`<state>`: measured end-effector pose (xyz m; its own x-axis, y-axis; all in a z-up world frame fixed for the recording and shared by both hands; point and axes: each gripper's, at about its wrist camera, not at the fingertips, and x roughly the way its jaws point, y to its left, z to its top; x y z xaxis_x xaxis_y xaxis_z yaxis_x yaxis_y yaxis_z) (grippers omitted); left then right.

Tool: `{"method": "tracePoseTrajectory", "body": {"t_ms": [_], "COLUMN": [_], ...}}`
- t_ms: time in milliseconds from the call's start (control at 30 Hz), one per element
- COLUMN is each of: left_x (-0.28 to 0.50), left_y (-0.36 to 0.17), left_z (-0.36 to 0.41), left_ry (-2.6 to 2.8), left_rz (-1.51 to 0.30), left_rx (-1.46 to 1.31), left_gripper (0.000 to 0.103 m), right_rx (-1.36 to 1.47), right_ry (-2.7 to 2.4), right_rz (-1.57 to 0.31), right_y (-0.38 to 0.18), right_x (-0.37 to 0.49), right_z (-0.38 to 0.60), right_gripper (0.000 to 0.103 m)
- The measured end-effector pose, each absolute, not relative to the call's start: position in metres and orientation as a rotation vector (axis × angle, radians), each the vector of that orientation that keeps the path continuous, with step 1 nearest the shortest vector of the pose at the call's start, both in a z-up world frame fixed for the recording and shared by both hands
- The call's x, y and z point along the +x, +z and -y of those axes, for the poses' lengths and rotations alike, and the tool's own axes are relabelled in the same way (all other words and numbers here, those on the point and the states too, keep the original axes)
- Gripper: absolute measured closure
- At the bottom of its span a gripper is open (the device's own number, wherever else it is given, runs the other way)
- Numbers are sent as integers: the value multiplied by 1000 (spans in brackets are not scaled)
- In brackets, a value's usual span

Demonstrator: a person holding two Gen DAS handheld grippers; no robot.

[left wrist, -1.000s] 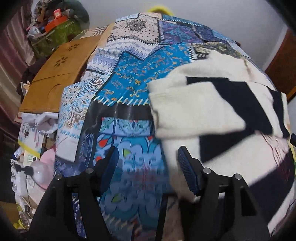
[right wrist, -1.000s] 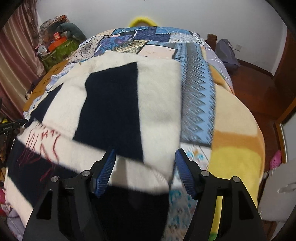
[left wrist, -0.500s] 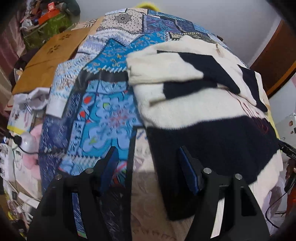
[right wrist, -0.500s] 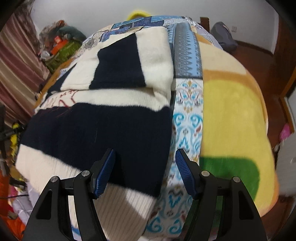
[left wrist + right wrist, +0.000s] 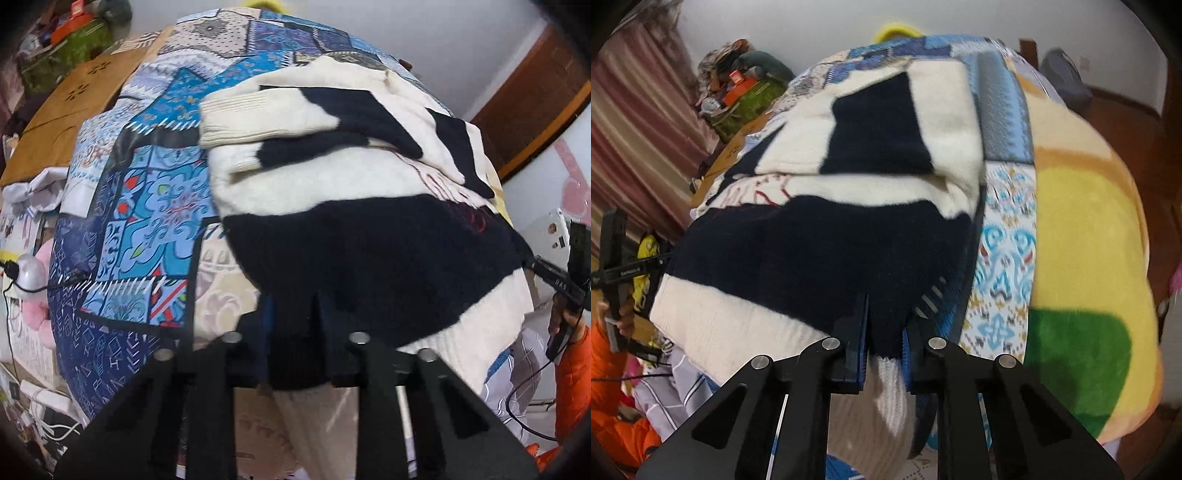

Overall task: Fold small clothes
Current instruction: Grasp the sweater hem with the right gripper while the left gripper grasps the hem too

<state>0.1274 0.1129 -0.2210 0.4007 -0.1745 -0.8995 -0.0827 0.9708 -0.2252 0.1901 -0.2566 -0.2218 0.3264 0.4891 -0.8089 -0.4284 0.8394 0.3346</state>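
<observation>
A cream-and-navy striped knit sweater (image 5: pixel 332 206) lay flat on a patchwork bedspread (image 5: pixel 147 206), both sleeves already crossed over its chest and the hem nearest the cameras. The left gripper (image 5: pixel 295 328) was pinched shut on the near-left part of the navy hem band, and the right gripper (image 5: pixel 884 332) was closed on the near-right part of the same band, just beside the sweater's right edge, with the ribbed cream cuff of the hem hanging below its fingers. To the right of the bedspread lay a yellow-and-green fleece blanket (image 5: pixel 1082 236). The step in hand looked like the bottom-to-top fold — carrying the hem up over the sleeves toward the collar. Doing it well probably meant lifting both grips together at equal height so the band stayed taut and level, clearing the crossed sleeves (image 5: pixel 303 110) without dragging them — then laying the hem square to the shoulders before letting go.
</observation>
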Motion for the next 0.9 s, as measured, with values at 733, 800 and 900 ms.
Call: {"method": "tracePoseTrajectory", "body": {"t_ms": [733, 800, 900], "left_x": [271, 285, 299], "left_y": [-168, -188, -219], "left_z": [-153, -160, -169], "left_ry": [64, 83, 77], "left_rz": [-950, -990, -1059], "left_rx": [-234, -244, -281], "left_gripper": [94, 94, 94], "right_rx": [72, 79, 73], "right_ry": [567, 542, 521], "right_rz": [-841, -864, -903], "right_y": [-167, -176, -190], "right_x": [308, 326, 343], "right_z": [217, 214, 210], "right_gripper": [92, 91, 88]}}
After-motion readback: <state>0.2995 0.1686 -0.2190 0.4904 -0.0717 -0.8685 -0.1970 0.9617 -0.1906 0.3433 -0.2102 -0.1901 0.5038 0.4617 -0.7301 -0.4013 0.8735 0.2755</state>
